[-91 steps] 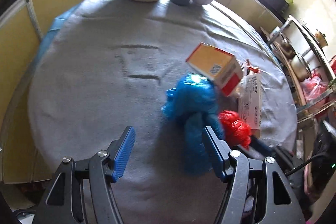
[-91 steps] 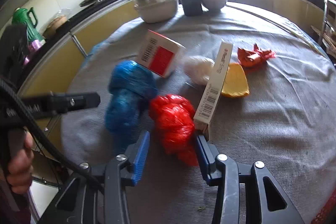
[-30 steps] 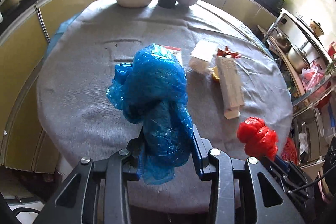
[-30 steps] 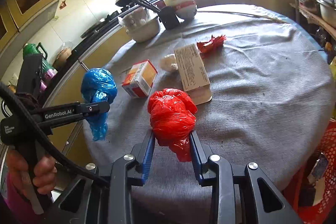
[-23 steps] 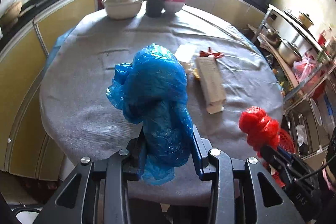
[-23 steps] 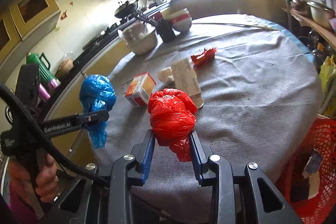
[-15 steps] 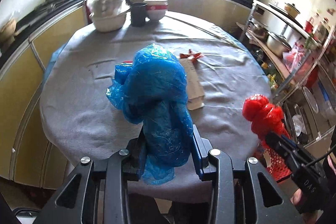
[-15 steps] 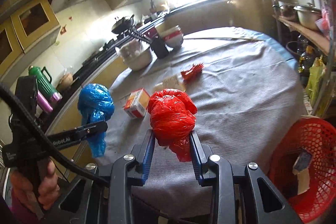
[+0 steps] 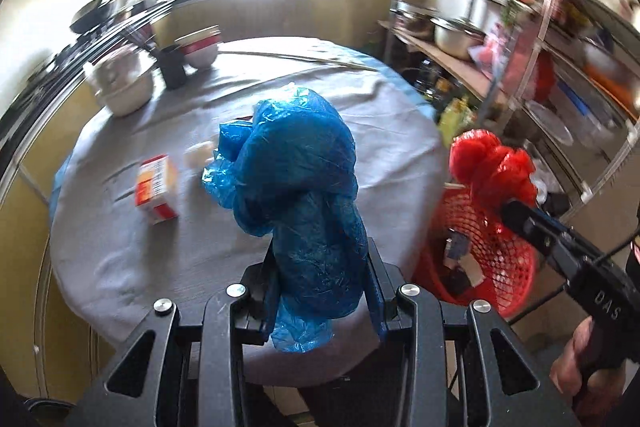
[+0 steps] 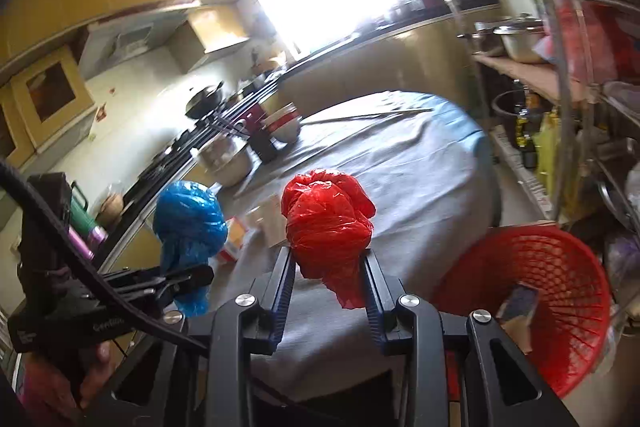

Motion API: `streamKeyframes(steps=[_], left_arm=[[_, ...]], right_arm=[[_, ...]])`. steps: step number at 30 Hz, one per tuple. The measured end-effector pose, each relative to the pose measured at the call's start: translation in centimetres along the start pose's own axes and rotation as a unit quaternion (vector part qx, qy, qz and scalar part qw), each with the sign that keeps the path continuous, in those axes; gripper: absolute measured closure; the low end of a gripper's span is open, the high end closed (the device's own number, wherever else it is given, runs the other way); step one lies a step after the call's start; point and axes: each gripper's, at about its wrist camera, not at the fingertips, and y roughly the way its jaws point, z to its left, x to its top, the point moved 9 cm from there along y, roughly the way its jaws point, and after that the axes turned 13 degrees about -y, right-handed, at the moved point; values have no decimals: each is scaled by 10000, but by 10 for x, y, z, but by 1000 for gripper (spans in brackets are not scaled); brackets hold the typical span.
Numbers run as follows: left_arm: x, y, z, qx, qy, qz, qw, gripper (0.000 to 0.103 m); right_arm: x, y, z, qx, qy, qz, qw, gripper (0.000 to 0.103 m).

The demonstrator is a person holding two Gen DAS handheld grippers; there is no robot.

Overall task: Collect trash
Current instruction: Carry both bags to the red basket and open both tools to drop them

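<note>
My left gripper [image 9: 322,279] is clamped on the blue bag [image 9: 296,187], which I hold in the air above the table [image 9: 120,259]. My right gripper [image 10: 328,281] is clamped on the red bag [image 10: 326,223], beside the red basket [image 10: 560,267] that stands on the floor at the table's edge.

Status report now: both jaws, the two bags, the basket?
Left gripper shut on blue bag. Right gripper shut on red bag. Both off the table. Red basket beside the table, nothing blocking.
</note>
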Motion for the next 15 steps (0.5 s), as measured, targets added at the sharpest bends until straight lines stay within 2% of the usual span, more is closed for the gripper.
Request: streamKeyframes(steps=[7, 15], left_arm=[[-13, 1, -66, -277, 667, 19, 9974, 64], [-39, 2, -138, -734, 1298, 153, 9887, 64]], right_arm=[[-7, -41, -59, -383, 394, -267, 9981, 68], [-24, -80, -115, -732, 782, -395, 9935, 68]])
